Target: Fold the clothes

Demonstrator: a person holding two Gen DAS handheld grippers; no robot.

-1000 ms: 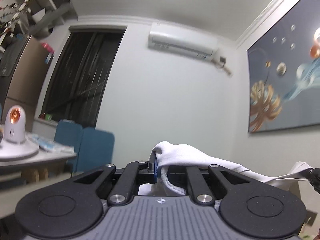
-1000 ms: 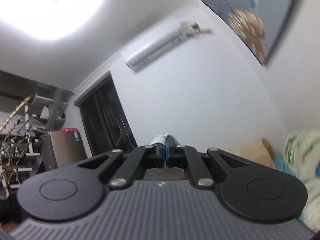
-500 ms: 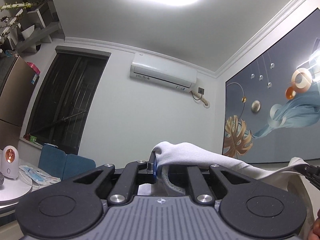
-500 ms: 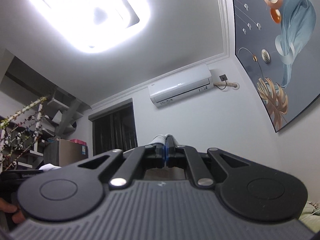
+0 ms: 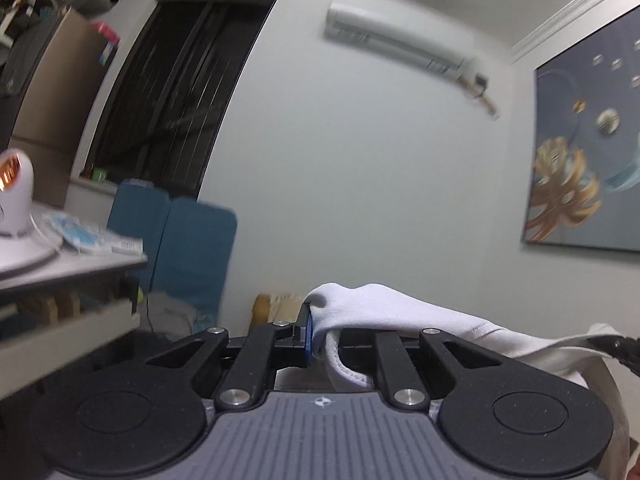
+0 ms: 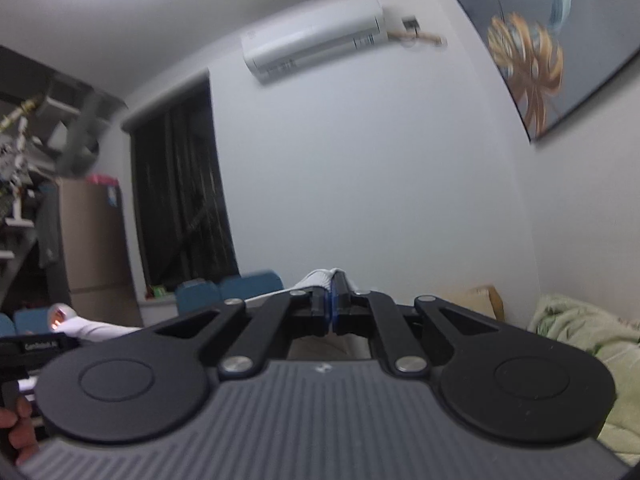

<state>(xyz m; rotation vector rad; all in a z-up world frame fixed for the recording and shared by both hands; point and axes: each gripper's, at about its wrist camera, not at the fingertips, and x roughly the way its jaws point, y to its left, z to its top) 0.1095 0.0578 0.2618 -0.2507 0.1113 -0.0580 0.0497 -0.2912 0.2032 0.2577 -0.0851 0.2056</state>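
Two black two-finger grippers raised level toward pale wall, each clamped on same white knit garment (image 5: 400,308). Left gripper (image 5: 316,332) nearly closed, fingers pinching bunched white fold with hem loop hanging just behind tips; cloth draped rightward off fingers, stretched across to right gripper's black tip (image 5: 624,350) at frame edge. Right gripper (image 6: 333,300) fully closed, thin ribbed white edge poking up between blue-lined fingertips, remaining cloth trailing left from fingers toward left gripper (image 6: 36,346). Bare hand (image 6: 18,426) wrapped on that handle, lower left. No containers discernible near fingers. Green crumpled blanket (image 6: 580,340) right of right fingers.
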